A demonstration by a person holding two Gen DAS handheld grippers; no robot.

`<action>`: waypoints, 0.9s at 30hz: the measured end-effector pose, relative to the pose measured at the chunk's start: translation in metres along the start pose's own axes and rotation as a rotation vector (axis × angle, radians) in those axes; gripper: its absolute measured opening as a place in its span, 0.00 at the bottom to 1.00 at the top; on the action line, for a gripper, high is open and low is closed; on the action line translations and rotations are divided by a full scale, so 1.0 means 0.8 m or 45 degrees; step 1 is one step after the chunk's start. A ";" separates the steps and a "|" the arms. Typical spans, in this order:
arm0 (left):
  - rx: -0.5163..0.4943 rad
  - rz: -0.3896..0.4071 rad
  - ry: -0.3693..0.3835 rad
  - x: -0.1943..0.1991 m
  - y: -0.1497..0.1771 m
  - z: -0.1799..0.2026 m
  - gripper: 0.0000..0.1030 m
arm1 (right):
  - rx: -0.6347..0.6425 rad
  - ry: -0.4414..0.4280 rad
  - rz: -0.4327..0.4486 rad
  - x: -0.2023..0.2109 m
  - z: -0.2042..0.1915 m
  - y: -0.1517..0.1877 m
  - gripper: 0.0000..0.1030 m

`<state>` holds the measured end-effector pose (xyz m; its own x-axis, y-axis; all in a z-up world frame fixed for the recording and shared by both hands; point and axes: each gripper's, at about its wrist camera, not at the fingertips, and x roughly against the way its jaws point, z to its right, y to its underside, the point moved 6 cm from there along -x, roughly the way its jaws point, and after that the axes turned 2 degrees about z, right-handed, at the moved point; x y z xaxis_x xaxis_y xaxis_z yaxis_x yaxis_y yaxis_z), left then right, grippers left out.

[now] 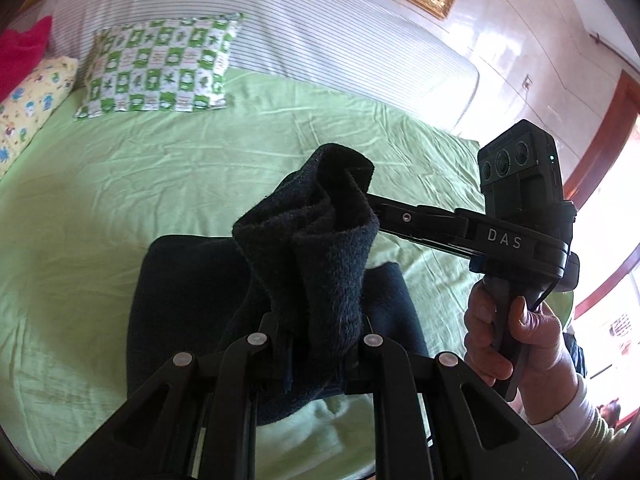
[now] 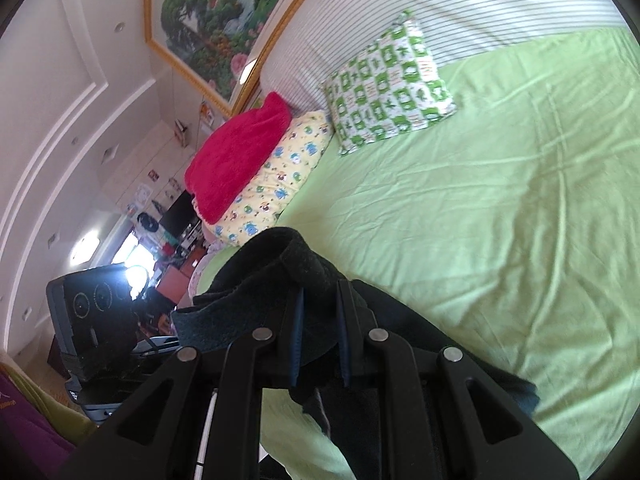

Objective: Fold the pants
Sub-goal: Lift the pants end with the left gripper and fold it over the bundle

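Apparently both claws, left claw (image 1: 320, 344) and right claw (image 2: 320, 332), grip the dark pants (image 1: 312, 240).

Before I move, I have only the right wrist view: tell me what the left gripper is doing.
Observer: The left gripper is clamped on a bunched fold of the pants, held up off the sheet.
Operator: Now report the rest of the pants.
Observer: Their lower part lies flat on the sheet, beneath the raised bunch.
Operator: Describe my own gripper from that side.
Observer: The right gripper comes in from the right, its fingertips buried in the top of the same bunch.
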<state>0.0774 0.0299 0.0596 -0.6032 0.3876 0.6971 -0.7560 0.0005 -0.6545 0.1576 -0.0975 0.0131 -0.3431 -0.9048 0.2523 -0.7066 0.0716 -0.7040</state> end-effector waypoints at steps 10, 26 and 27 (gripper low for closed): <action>-0.089 -0.056 -0.004 -0.032 0.013 0.033 0.14 | -0.082 0.033 0.048 0.030 0.039 0.019 0.16; -0.173 -0.134 0.038 -0.078 0.033 0.069 0.16 | -0.151 0.116 0.076 0.059 0.081 0.038 0.16; -0.178 -0.143 0.042 -0.082 0.036 0.070 0.17 | -0.160 0.123 0.076 0.060 0.084 0.041 0.16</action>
<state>0.0811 -0.0468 0.0118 -0.5066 0.4076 0.7597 -0.7743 0.1726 -0.6089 0.1598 -0.1667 -0.0427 -0.4404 -0.8531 0.2799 -0.7530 0.1812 -0.6326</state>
